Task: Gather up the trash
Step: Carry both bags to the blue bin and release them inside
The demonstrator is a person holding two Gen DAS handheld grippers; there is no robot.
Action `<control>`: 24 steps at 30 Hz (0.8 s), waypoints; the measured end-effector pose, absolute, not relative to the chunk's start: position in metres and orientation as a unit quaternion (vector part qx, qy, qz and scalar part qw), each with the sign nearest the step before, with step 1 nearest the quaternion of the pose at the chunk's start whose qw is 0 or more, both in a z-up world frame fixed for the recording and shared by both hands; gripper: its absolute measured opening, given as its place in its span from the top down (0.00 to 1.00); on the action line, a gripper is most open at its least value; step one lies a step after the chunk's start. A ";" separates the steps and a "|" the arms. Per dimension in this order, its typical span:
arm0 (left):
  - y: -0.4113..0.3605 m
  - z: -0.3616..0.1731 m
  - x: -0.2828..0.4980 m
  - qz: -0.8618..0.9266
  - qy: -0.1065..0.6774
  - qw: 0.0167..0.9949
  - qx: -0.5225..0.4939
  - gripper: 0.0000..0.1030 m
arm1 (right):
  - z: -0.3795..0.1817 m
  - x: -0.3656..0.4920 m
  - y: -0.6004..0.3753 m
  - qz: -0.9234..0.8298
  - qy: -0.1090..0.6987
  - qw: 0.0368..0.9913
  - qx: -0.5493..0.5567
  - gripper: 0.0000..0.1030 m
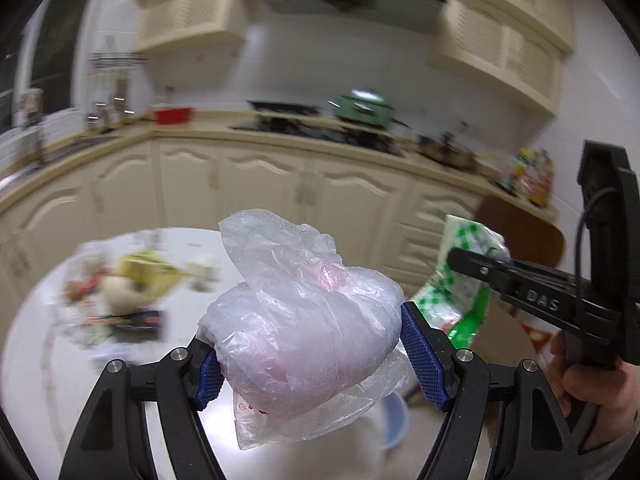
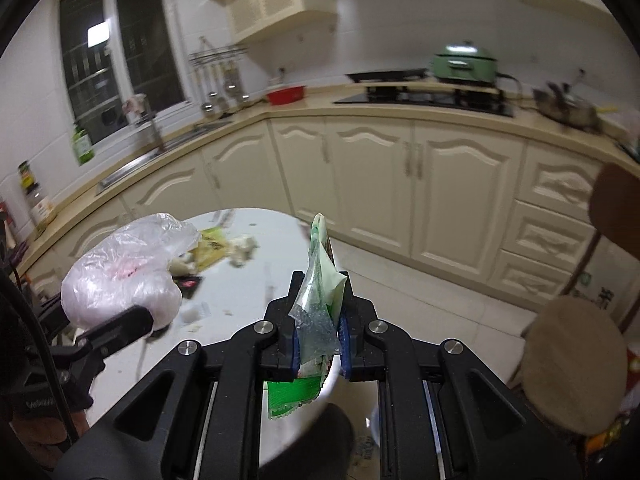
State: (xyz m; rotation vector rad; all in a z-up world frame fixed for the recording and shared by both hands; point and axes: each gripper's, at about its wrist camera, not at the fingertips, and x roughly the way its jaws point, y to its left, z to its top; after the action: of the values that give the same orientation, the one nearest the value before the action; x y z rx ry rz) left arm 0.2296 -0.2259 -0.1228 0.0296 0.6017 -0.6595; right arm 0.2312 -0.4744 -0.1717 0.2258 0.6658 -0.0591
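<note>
We've got the green-checked wrapper (image 2: 318, 292) standing upright, long axis vertical, top end pointing to the ceiling, with the right gripper (image 2: 318, 336) jaws clamped on its crinkled clear middle. Our left gripper (image 1: 310, 360) has its jaws wide, pressed on both sides of a puffy translucent plastic bag (image 1: 304, 320) tinged pink, loose neck pointing up. Both hang above the near edge of the round white bench (image 2: 276, 240), litter (image 1: 120, 300) strewn on its far left side. Cream kitchen cabinets (image 2: 400, 168) behind.

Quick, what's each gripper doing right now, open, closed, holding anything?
Left gripper: closed on a bundled clear plastic bag.
Right gripper: closed on a green-and-white wrapper.
</note>
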 end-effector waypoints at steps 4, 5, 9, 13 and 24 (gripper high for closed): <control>-0.290 -0.149 0.235 -0.364 0.328 0.871 0.035 0.30 | -0.200 0.216 -0.527 -0.079 0.346 0.924 0.140 0.87; -0.307 -0.159 0.235 -0.376 0.338 0.862 0.041 0.30 | -0.210 0.212 -0.543 -0.092 0.355 0.918 0.151 0.87; -0.361 -0.188 0.238 -0.406 0.368 0.834 0.068 0.30 | -0.253 0.202 -0.594 -0.129 0.387 0.895 0.183 0.87; -0.404 -0.223 0.253 -0.419 0.407 0.807 0.088 0.29 | -0.298 0.201 -0.635 -0.149 0.418 0.871 0.210 0.87; -0.492 -0.325 0.331 -0.391 0.521 0.749 0.120 0.28 | -0.429 0.226 -0.705 -0.149 0.498 0.805 0.284 0.86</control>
State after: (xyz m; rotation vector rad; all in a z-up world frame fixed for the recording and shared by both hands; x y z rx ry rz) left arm 0.3306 -0.4918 -0.3254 0.2627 1.1400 -0.8543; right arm 0.2260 -0.7047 -0.4294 0.6087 1.0670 -0.3199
